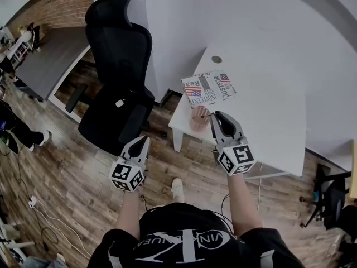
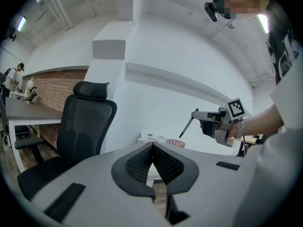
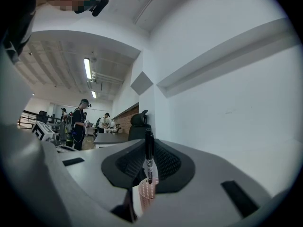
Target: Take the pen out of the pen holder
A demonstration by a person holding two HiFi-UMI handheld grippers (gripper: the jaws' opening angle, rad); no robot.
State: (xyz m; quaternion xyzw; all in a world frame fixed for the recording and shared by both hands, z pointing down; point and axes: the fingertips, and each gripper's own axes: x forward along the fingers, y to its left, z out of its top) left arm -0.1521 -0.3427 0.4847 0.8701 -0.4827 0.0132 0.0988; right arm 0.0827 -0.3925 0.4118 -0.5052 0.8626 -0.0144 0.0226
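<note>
right gripper (image 1: 215, 116) is clamped on the pen (image 3: 149, 150) over the holder (image 1: 198, 119), while left gripper (image 1: 143, 142), jaws together, holds nothing.

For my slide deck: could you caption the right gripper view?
Right claw shut on a black pen, its lower end just over the pink pen holder.

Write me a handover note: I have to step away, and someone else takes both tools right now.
Right tool: shut on the black pen, held over the pink pen holder on the white table.
Left tool: shut, empty, off the table over the floor.
Done: pen gripped; its tip looks just clear of the rim.
Left: carry the pen away from the holder.
</note>
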